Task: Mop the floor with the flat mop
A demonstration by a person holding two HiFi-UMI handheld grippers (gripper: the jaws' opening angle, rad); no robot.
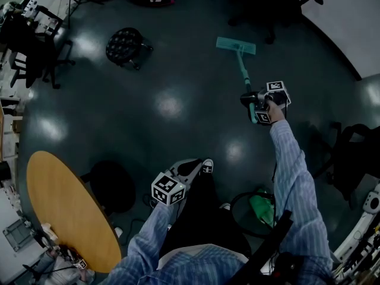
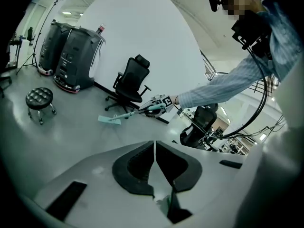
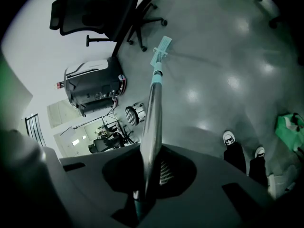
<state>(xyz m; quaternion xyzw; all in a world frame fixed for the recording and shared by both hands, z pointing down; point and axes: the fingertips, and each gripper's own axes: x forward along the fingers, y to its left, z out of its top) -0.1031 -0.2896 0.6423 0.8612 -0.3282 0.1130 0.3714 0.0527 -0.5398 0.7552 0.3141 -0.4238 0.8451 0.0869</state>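
Observation:
A flat mop with a teal head (image 1: 236,45) lies on the dark floor, far from me, its handle (image 1: 244,73) running back to my right gripper (image 1: 261,103). That gripper is shut on the mop handle (image 3: 151,122), which runs between the jaws toward the head (image 3: 161,50). My left gripper (image 1: 169,190) hangs low by my legs, away from the mop, its jaws closed together with nothing held (image 2: 154,167). In the left gripper view the mop head (image 2: 109,120) and the right gripper (image 2: 159,103) show across the room.
A black stool (image 1: 124,45) stands at the upper left. A round wooden table (image 1: 65,209) sits at the lower left. A bucket with a green cloth (image 1: 261,209) is beside my feet. Office chairs (image 1: 350,159) and desks ring the room's edges.

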